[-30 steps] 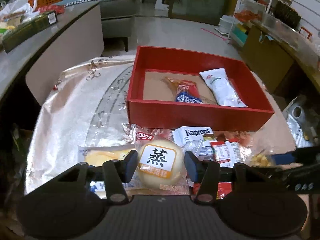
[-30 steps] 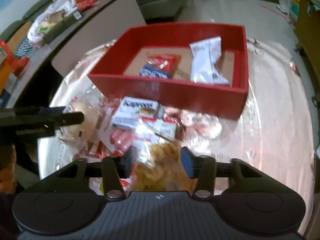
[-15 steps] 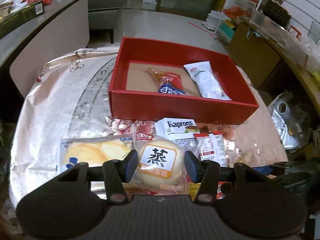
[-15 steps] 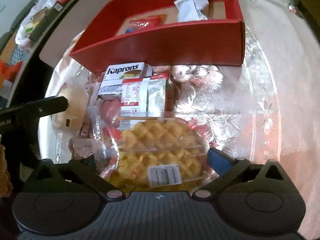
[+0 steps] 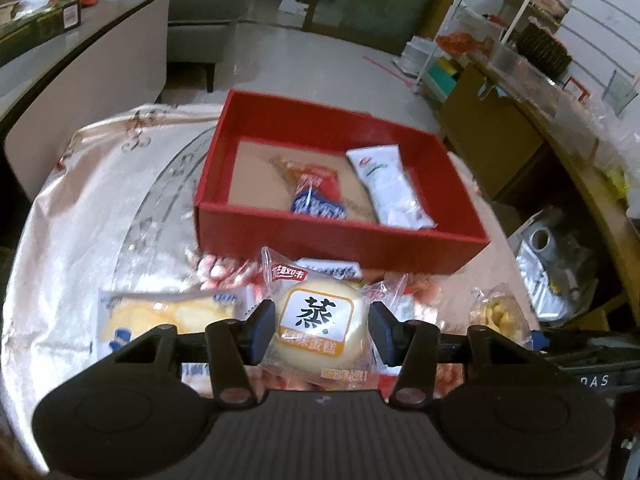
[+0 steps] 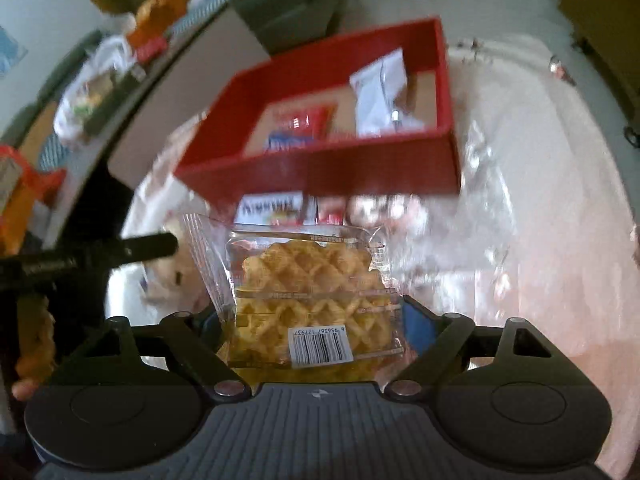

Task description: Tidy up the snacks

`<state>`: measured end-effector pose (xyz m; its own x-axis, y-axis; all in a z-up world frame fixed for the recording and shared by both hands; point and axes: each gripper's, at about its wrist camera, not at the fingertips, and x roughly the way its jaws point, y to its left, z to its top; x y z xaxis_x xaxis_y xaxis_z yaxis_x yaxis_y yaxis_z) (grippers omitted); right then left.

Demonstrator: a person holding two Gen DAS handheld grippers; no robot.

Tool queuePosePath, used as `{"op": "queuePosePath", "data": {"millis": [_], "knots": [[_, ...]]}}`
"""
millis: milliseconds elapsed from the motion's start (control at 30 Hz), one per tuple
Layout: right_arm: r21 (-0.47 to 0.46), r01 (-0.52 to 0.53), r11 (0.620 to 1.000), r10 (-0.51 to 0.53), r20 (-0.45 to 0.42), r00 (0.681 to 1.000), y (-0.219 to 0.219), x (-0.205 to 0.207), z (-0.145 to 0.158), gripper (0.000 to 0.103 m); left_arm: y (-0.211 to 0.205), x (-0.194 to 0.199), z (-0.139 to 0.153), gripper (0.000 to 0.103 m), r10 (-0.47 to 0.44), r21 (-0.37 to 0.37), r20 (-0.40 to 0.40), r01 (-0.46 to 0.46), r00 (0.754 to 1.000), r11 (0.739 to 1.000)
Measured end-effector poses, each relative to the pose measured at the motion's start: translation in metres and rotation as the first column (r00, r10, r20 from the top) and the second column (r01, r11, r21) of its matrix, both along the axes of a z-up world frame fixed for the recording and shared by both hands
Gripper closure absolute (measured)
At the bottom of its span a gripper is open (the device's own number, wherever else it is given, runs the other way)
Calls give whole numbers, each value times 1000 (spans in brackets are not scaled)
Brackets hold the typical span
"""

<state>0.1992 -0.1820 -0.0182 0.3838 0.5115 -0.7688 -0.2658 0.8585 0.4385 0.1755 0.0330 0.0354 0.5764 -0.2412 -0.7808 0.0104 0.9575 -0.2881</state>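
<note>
Between the left gripper's fingers sits a round cake, gripped at its sides, label up. The right gripper, whose fingers have just been narrowing, pinches a waffle pack by its near end, long axis pointing ahead toward the red box, likely ready to join the two packets there, beyond the desk's loose snacks.

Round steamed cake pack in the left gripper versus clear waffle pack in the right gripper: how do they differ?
The round steamed cake pack is a pale dome under a white and orange label; the clear waffle pack shows golden grid-patterned waffles and a barcode sticker. The cake pack sits between narrowly set pads of the left gripper; the waffle pack fills the much wider right gripper, whose jaws have just been closing. Both are sealed in clear plastic, outside the red box.
</note>
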Motion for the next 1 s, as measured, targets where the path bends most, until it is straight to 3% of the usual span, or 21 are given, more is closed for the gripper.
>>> {"op": "queuePosePath", "data": {"millis": [233,500,1000], "knots": [[43,40,998,-42,61,997,-3,21,21,14,-5,29,19,59,26,-6,54,-25,998,1000],[94,78,992,-88,113,990,1,59,39,14,-5,69,24,59,70,-45,61,-67,996,997],[86,132,988,-141,111,984,9,126,33,14,-9,131,14,59,118,-57,37,-116,992,992]]}}
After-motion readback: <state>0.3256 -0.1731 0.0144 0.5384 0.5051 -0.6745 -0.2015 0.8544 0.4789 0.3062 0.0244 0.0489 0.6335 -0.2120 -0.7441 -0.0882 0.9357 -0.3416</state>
